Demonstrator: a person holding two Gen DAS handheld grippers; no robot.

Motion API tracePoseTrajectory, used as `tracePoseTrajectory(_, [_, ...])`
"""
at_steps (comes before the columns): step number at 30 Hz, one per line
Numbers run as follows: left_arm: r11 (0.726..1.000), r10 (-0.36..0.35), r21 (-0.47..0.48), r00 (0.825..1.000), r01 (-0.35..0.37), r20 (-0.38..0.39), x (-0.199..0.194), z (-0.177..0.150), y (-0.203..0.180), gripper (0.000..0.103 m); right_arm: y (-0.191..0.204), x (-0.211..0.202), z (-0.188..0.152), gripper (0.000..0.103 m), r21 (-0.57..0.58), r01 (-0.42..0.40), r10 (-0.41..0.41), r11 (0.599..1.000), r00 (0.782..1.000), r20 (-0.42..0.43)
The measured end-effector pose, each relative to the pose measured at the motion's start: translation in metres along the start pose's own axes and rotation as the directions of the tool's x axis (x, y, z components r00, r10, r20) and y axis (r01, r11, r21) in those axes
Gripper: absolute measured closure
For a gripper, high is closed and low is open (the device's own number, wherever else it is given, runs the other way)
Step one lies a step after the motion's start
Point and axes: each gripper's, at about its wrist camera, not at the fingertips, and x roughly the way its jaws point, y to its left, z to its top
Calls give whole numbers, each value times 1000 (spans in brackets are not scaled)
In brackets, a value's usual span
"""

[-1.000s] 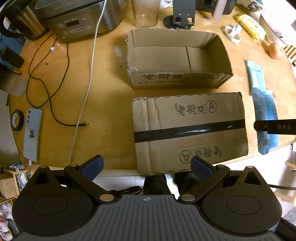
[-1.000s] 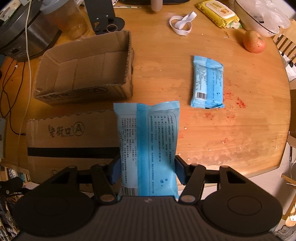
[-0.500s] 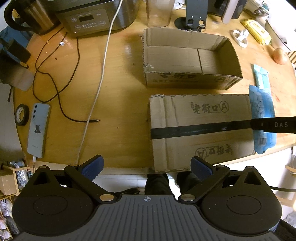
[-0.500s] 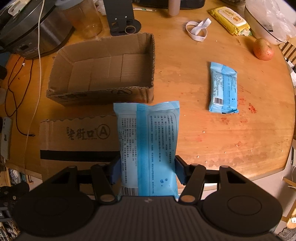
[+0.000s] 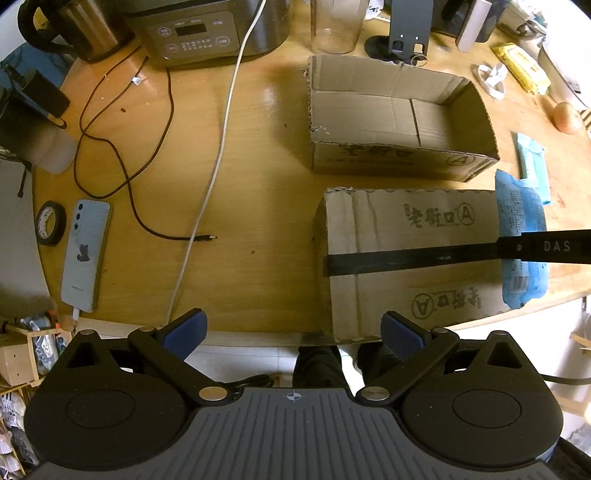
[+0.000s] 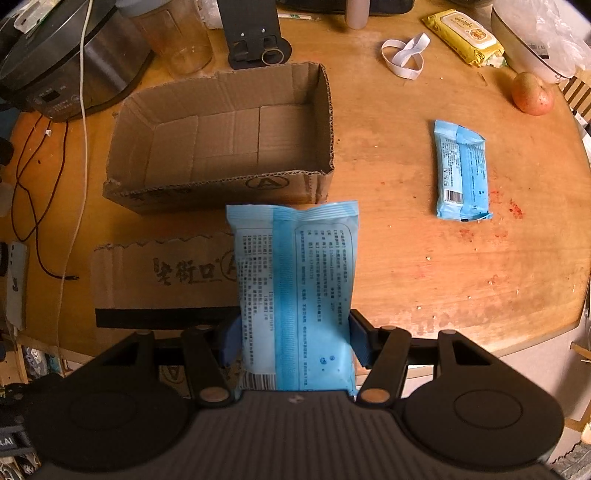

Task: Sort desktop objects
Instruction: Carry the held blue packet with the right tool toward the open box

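Observation:
My right gripper (image 6: 293, 341) is shut on a light blue tissue pack (image 6: 295, 291), held above the right end of a closed taped cardboard box (image 6: 162, 280). The pack also shows in the left wrist view (image 5: 519, 221), crossed by the right gripper's black finger. An open, empty cardboard box (image 6: 225, 147) stands just beyond; it also shows in the left wrist view (image 5: 399, 114). A second blue pack (image 6: 461, 171) lies on the table to the right. My left gripper (image 5: 293, 332) is open and empty, at the table's near edge, left of the closed box (image 5: 406, 258).
A phone (image 5: 85, 254), a tape roll (image 5: 50, 223) and cables (image 5: 207, 177) lie at the left. A cooker (image 5: 210, 29), a kettle (image 5: 70, 29), a jar (image 6: 173, 40) and a stand (image 6: 255, 40) stand at the back. An apple (image 6: 532, 94), a yellow wipes pack (image 6: 465, 37) and a white band (image 6: 404, 55) lie at the far right.
My right gripper has moved left and towards the open box with the blue pack in it. My left gripper has shifted left along the table's edge, still open.

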Motion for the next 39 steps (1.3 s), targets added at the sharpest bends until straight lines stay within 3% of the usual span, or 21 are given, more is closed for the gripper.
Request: tracePoseTrajectory(39, [1000,-4,-27,1000,3,-27,11,23,11,0,25,11,47,45,-36,21,-20,999,1000,5])
